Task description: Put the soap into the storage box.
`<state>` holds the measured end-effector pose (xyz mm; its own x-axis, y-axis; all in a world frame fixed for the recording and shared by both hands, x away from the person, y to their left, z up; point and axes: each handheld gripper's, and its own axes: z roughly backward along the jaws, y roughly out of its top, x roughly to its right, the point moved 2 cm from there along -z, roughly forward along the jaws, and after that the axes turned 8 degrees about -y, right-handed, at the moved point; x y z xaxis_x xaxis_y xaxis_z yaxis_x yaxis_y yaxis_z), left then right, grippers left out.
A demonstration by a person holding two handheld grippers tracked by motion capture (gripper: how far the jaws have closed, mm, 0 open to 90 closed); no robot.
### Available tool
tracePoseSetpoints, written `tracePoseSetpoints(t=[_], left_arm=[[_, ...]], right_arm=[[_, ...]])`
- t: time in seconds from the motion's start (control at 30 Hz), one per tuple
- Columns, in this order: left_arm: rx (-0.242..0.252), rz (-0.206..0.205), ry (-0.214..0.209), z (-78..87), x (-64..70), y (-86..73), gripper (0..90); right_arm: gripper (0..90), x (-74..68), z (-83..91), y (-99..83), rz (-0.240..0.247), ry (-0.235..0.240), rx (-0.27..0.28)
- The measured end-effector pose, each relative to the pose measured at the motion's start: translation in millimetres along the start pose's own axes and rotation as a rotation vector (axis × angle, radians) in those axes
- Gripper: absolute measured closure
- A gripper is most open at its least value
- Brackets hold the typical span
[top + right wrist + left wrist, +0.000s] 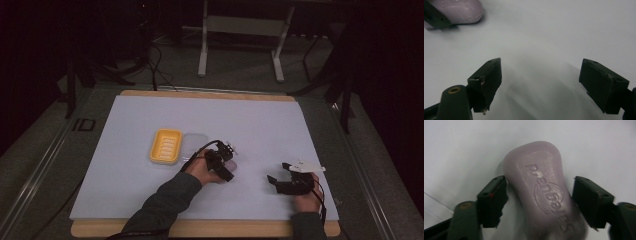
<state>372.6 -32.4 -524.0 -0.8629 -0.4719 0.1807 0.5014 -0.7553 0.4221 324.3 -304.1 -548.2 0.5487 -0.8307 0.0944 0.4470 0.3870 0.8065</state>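
Far left of the rest on the pale counter: yellow soap dish, ribbed inside, with a clear lid lying flat just right of it.

Right of the dish, near the counter's middle: left gripper, held from the near side, pointing far and right. Between its jaws in the left gripper view, a pale purple soap bar, lying flat on the counter. Long axis running along the gripper's reach, tilted a little across it; rounded far end pointing away from the hand, past the jaw tips. Left gripper jaws set wide, one on each long side of the bar: left jaw touching or just beside its edge, right jaw just beside it with a thin gap, contact hard to tell. No lift visible.

Raised lettering along the bar's top face, upside down from this side; a ringed logo at mid-length. Exact wording not readable with certainty.

Farther right, near the near edge: right gripper, well apart from the bar, jaws spread wide over bare counter, holding nothing. In the right gripper view, the bar's rounded end at the far left corner.
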Motion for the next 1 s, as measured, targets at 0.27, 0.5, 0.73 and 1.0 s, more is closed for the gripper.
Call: tracePoseSetpoints(t=[0.27, 0.5, 0.73, 1.0], left_arm=[[-0.032, -0.024, 0.001, 8.0, -7.3, -1.9, 40.0], [-0.071, -0.024, -0.029, 4.6, -13.1, 2.0, 38.0], [-0.112, -0.043, -0.044, 1.5, -12.5, 10.1, 45.4], [-0.149, -0.035, -0.062, 1.9, -14.4, 12.8, 46.7]], right_arm=[[18.0, -0.2, -0.1, 0.0, 0.003, 0.0, -0.002], [18.0, -0.2, -0.4, 0.0, 0.005, 0.002, -0.004], [17.9, -0.1, -0.4, 0.0, 0.005, 0.004, -0.003], [17.9, -0.4, -0.4, 0.0, 0.006, 0.005, -0.004]])
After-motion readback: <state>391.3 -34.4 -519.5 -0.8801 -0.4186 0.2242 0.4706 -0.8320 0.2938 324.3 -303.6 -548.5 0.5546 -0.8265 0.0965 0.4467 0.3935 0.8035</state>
